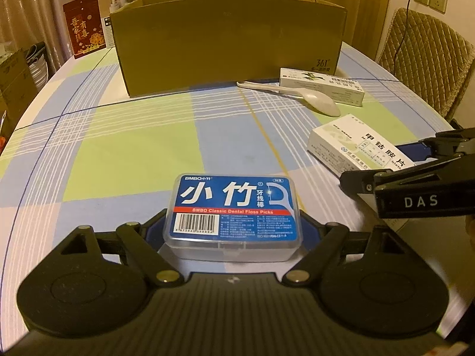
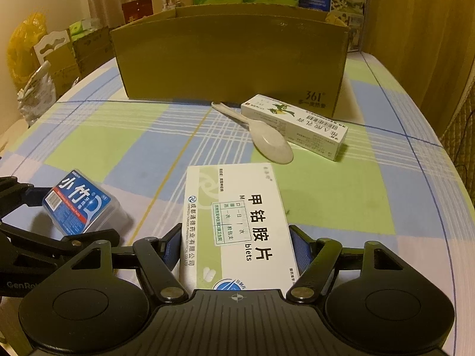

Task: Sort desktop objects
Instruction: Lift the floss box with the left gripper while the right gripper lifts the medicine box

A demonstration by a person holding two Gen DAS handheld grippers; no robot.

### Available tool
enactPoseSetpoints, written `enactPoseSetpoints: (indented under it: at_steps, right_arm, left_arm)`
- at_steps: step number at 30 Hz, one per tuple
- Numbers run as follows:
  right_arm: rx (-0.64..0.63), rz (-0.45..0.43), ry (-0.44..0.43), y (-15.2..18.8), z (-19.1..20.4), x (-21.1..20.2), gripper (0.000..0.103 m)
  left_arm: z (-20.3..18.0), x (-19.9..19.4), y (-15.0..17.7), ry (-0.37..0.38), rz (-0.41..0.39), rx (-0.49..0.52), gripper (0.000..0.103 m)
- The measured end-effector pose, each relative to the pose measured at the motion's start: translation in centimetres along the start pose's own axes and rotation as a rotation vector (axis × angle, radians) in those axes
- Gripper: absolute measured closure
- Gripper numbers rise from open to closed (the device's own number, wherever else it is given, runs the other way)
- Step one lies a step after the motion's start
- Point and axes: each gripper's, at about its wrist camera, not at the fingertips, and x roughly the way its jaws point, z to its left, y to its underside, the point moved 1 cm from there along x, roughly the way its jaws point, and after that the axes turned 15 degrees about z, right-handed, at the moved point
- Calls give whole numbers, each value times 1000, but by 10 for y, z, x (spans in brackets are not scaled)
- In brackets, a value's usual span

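my left gripper (image 1: 233,228) pinches the floss box (image 1: 233,212), my right gripper (image 2: 237,249) the pill box (image 2: 237,222). both sit well short of the cardboard box (image 2: 231,59); spoon (image 2: 267,139) lies just before it.

Matching black handheld grippers with blue-padded fingers.
Left gripper (image 1: 233,225): matte black plastic, two round hub discs, triangular cut-outs, angled linkage bars with silver pivot pins, ribbed centre plate bearing a crosshair mark. Right gripper (image 2: 237,246): same build; its side shows white "DAS" lettering and a screw head. Fingers (image 2: 173,247) carry blue pads.
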Motion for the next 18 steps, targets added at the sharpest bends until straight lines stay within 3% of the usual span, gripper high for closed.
enactPoseSetpoints:
  at_steps: [18]
  right_arm:
    - [14, -49, 20, -1, -3, -24, 34]
  left_arm:
    - [-6, -16, -8, 29, -58, -5, 20]
